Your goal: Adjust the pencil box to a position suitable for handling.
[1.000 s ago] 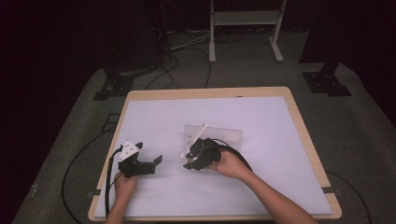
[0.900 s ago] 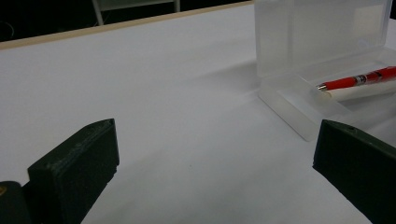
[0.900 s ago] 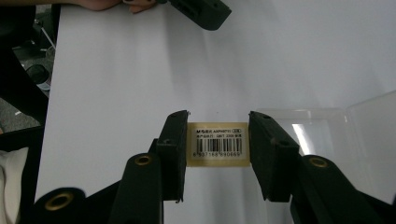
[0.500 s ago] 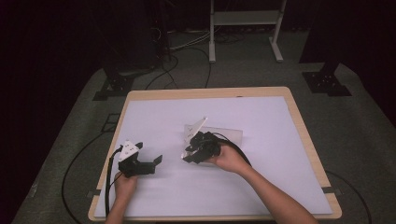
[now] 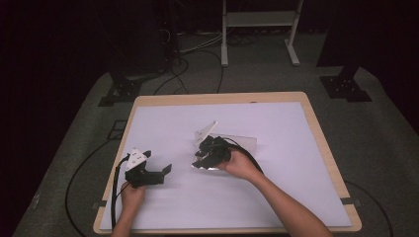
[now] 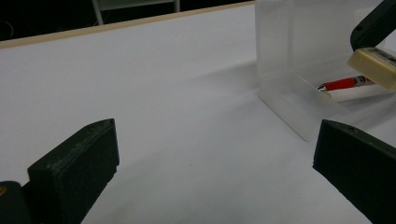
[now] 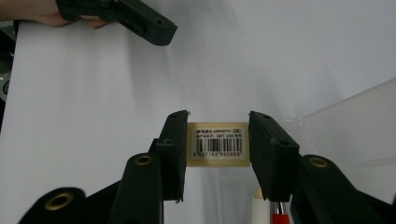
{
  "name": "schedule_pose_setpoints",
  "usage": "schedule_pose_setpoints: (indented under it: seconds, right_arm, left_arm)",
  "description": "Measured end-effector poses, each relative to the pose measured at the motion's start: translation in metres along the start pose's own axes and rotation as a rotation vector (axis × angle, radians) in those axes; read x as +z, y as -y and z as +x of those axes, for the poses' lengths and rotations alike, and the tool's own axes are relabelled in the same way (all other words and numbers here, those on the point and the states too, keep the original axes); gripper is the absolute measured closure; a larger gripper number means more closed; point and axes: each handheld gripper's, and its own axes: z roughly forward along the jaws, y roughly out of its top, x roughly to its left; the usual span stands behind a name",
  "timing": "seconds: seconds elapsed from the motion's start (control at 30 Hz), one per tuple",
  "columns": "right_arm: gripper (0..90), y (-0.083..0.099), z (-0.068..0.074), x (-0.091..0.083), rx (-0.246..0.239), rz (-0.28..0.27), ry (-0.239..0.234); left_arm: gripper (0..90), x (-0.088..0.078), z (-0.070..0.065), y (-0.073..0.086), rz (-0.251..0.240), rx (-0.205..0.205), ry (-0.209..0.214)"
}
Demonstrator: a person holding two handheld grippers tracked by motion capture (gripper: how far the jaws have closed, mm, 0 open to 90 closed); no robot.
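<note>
Two matte black jaws of your right gripper [image 7: 217, 144] clamp a cream rectangular eraser [image 7: 217, 143] with a barcode label, over the clear plastic case [image 6: 299, 70] holding a glossy red pen [image 6: 343, 84]. Your left gripper [image 5: 167, 169] rests on the smooth white table sheet [image 5: 276, 197], jaws wide, empty.

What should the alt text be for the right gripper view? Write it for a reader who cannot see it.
The right gripper has its two black jaws closed on a cream eraser with a barcode label, above a white table. A clear plastic case lies at right, a red pen shows below, and the left gripper sits at top left.
</note>
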Motion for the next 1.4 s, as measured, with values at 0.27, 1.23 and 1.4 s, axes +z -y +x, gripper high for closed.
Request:
schedule_pose_setpoints:
  seconds: [0.27, 1.23, 1.4]
  right_arm:
    - [58.2, 0.000, -0.006, 0.004, 0.010, 0.004, 0.005]
    - [58.2, 0.004, -0.027, 0.026, 0.041, 0.034, 0.003]
    - [58.2, 0.006, -0.029, 0.031, 0.046, 0.049, -0.005]
  left_arm:
    - [0.0, 0.000, 0.000, 0.000, -0.001, 0.003, 0.000]
    - [0.0, 0.000, 0.000, 0.000, -0.002, 0.000, 0.001]
    - [0.0, 0.000, 0.000, 0.000, -0.002, 0.000, 0.001]
